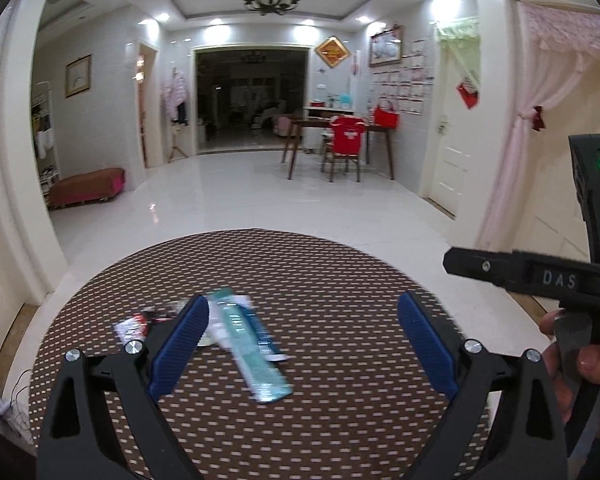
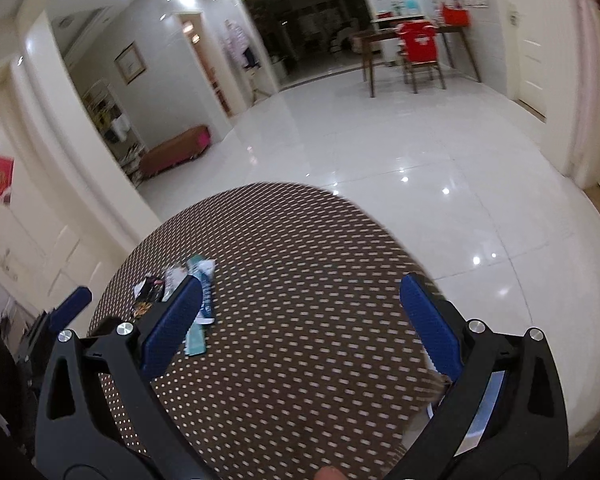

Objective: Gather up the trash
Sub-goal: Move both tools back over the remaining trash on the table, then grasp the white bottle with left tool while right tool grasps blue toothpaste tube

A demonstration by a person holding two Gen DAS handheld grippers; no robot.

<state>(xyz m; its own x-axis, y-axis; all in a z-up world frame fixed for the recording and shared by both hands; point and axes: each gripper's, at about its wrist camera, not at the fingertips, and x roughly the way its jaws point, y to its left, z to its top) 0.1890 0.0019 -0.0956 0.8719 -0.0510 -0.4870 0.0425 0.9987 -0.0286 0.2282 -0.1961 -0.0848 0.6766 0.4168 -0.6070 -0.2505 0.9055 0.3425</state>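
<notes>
Trash untouched — teal wrapper [image 1: 246, 344] and dark wrappers [image 1: 140, 322] lie on the surface [image 1: 340, 320], left side. Left gripper [image 1: 304, 344] and right gripper [image 2: 300, 320]: jaws wide open, empty. No bin visible — collection not started.

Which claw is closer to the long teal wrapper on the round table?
Left. The left claw is open with the teal wrapper beside its left finger. The right claw, also open, sits off to the wrapper's right.
</notes>
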